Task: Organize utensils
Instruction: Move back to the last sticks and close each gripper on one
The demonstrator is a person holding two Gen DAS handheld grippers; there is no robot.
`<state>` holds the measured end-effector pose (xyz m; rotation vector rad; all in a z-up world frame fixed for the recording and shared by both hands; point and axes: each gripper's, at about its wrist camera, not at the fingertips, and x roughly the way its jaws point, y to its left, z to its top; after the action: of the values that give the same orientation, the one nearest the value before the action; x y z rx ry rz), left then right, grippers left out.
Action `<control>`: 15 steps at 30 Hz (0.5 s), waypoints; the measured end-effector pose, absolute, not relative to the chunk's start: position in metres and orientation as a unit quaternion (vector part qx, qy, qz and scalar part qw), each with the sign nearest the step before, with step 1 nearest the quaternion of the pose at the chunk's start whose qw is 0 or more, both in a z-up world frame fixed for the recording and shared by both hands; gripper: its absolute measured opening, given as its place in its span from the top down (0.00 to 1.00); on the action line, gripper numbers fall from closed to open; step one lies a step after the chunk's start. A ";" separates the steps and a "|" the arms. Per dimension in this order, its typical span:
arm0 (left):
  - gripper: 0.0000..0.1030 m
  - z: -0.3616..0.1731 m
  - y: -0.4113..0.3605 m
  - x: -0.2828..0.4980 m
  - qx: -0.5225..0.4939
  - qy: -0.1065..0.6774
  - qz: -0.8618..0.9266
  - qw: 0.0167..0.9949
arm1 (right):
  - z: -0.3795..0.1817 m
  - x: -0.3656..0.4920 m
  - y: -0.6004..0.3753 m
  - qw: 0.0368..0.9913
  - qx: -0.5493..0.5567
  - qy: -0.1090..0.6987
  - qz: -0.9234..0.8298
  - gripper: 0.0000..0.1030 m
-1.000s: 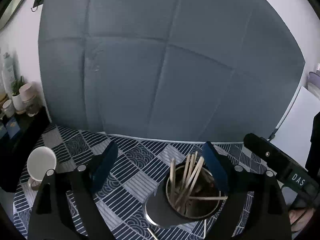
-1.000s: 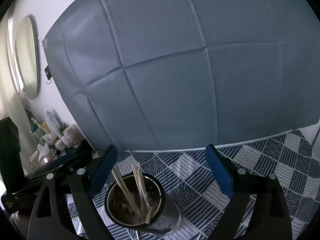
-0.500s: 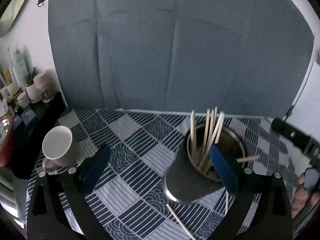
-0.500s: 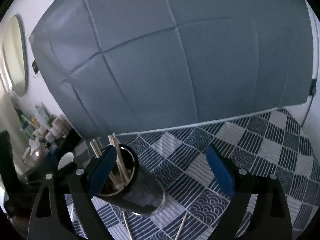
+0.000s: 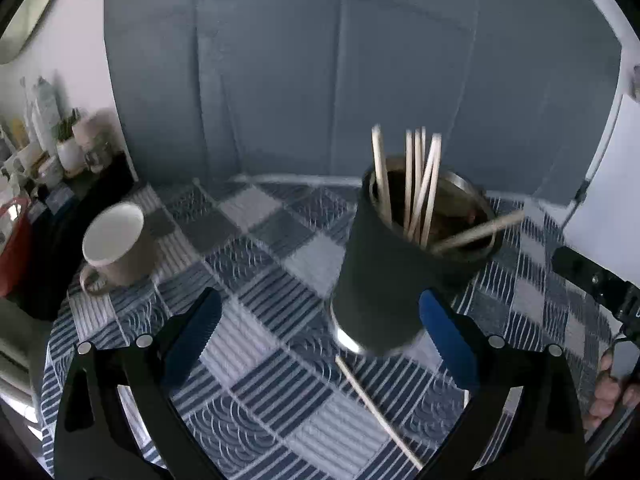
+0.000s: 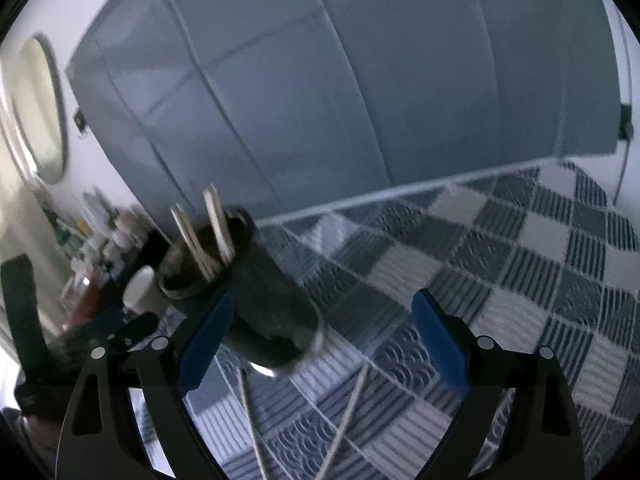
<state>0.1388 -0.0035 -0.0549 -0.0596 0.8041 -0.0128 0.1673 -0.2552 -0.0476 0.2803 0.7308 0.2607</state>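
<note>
A dark metal cup (image 5: 392, 276) holding several wooden chopsticks (image 5: 416, 184) stands on the blue patterned tablecloth (image 5: 272, 364). One loose chopstick (image 5: 376, 408) lies on the cloth in front of it. My left gripper (image 5: 316, 336) is open and empty, just short of the cup. In the right wrist view the same cup (image 6: 256, 300) stands at the left and two loose chopsticks (image 6: 344, 420) lie on the cloth between the fingers. My right gripper (image 6: 320, 344) is open and empty, to the right of the cup.
A white mug (image 5: 116, 244) stands at the left on the cloth. A dark shelf with bottles and jars (image 5: 48, 140) is at the far left. A grey padded panel (image 5: 340, 68) backs the table. A round mirror (image 6: 40, 108) hangs on the wall.
Both grippers have drawn back and risen from the cup. The cup now appears farther ahead, and loose chopsticks on the cloth have come into view. Both stay open.
</note>
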 end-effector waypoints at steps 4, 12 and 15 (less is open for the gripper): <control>0.06 -0.075 -0.013 0.136 -0.006 0.418 -0.007 0.908 | -0.073 0.165 -0.254 0.904 0.124 0.397 0.100 0.16; 0.06 -0.116 -0.031 0.132 0.014 0.476 -0.023 0.879 | -0.114 0.160 -0.240 0.880 0.070 0.462 0.080 0.16; 0.06 -0.128 -0.034 0.131 0.015 0.490 -0.020 0.871 | -0.125 0.159 -0.236 0.873 0.051 0.479 0.074 0.16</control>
<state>0.1307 -0.0335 -0.1279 0.0317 1.0241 -0.0422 0.1588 -0.2357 -0.1251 0.1071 1.0012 0.1555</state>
